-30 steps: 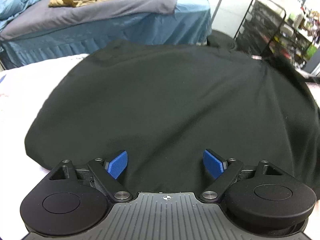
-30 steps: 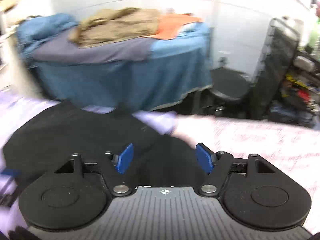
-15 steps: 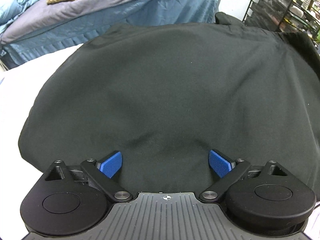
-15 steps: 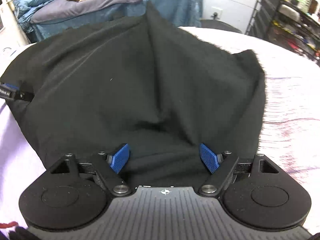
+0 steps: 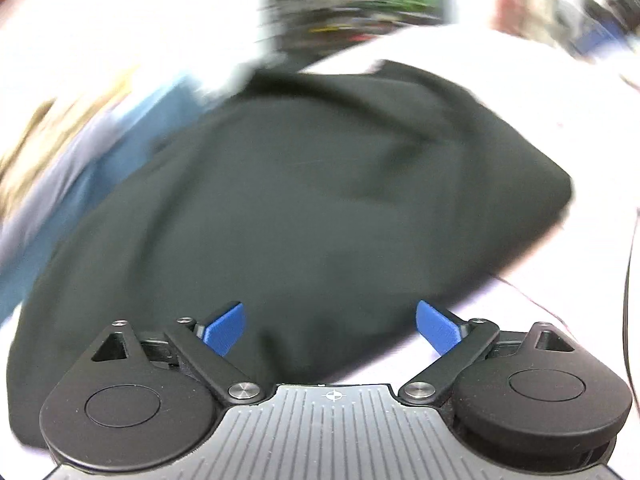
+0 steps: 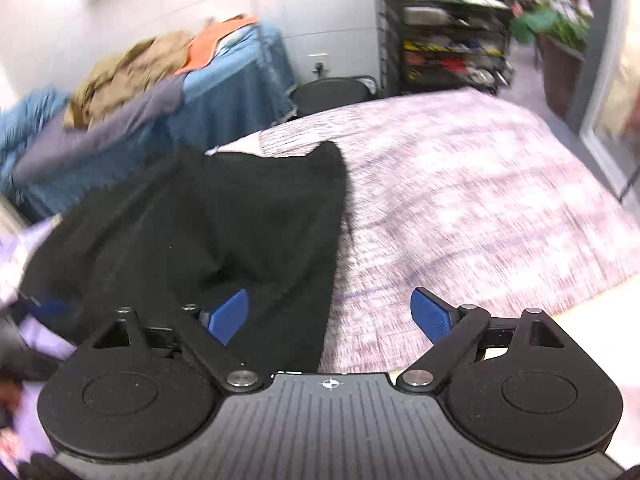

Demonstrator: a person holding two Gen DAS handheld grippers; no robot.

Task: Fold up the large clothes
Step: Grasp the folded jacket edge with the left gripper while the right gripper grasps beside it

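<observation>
A large black garment [image 5: 320, 200] lies spread on a pale patterned bedcover [image 5: 560, 320]. My left gripper [image 5: 330, 326] is open and empty, just over the garment's near edge; this view is blurred by motion. In the right wrist view the black garment [image 6: 224, 232] lies to the left on the pink-white bedcover [image 6: 480, 208]. My right gripper [image 6: 330, 316] is open and empty over the garment's right edge, its left fingertip [image 6: 228, 314] above the cloth.
A second bed with a blue skirt [image 6: 224, 96] holds a tan garment [image 6: 132, 68] and an orange cloth [image 6: 212, 44] at the back left. A black wire rack [image 6: 444, 48] and a round black stool [image 6: 332, 92] stand beyond the bed.
Both grippers have swung to the right; the left view has turned blurry. The garment has shifted left in both views. Both stay open and empty.
</observation>
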